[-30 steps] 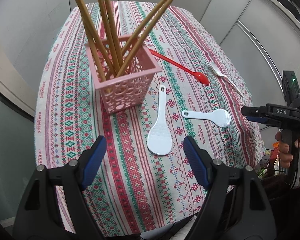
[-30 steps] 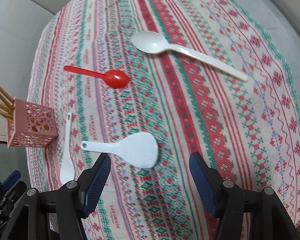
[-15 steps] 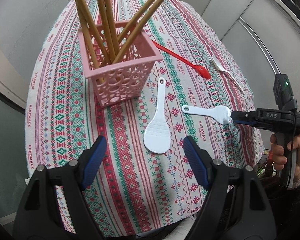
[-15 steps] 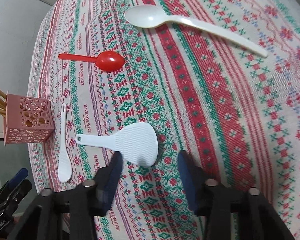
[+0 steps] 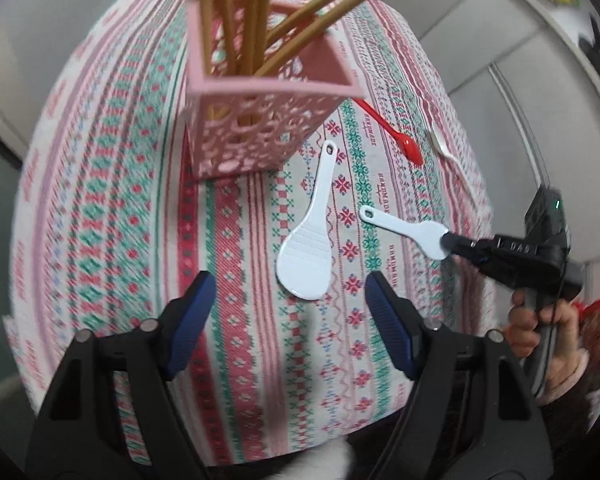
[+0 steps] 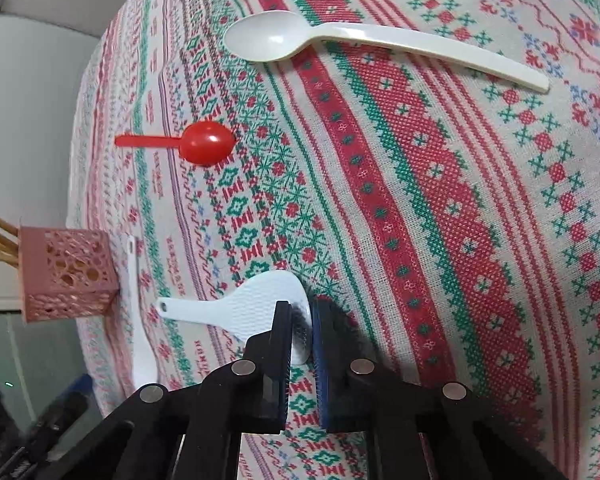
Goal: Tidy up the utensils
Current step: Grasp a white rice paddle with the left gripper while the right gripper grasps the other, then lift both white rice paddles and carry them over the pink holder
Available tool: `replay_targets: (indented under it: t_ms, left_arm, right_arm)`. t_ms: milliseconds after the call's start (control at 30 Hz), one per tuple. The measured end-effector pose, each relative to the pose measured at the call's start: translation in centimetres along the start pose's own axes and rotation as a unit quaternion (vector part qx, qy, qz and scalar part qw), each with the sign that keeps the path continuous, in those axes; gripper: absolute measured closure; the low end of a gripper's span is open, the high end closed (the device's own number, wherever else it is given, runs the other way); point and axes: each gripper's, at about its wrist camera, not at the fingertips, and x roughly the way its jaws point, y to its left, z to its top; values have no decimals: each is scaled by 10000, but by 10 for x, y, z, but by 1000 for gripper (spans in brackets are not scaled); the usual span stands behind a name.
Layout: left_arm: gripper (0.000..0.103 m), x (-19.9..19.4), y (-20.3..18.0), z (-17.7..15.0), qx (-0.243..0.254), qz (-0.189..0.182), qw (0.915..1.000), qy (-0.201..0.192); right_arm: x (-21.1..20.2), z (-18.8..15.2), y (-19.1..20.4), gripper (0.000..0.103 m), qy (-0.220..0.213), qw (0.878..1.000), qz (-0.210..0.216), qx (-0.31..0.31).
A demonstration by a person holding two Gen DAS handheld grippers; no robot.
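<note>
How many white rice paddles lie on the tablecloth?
2. One rice paddle lies beside the pink basket; the other rice paddle is clamped at its blade by the right gripper. None seems hidden.

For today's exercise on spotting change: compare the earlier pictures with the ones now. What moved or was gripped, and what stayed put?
The right gripper came down and shut on the blade of the small white rice paddle. The left gripper sank toward the larger paddle, its jaws closing slightly, nothing held. The red spoon, white spoon and pink basket stayed where they were.
</note>
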Motion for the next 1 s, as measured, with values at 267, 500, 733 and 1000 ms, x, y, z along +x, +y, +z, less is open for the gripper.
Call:
replay_targets:
  t_ms: [267,500,733,1000]
  left_arm:
    - [68,17,14,-15,-1047,-400,9936,109]
    - [76,27,12,-23,-1528,-541,9867,129]
    - [86,42,14,-26,-1951,-523,9792,163]
    - [94,47,6,-25,-1926,-449,9802,9]
  right_arm:
    - [-26,4,7,99,-331,9993,158,-85]
    - [-35,1,13,99,-386,9986,248,-244]
    - [-31,-2,20,99,-355,9986,234,-315]
    - [-32,-3,16,99,-347,9986,235,-325]
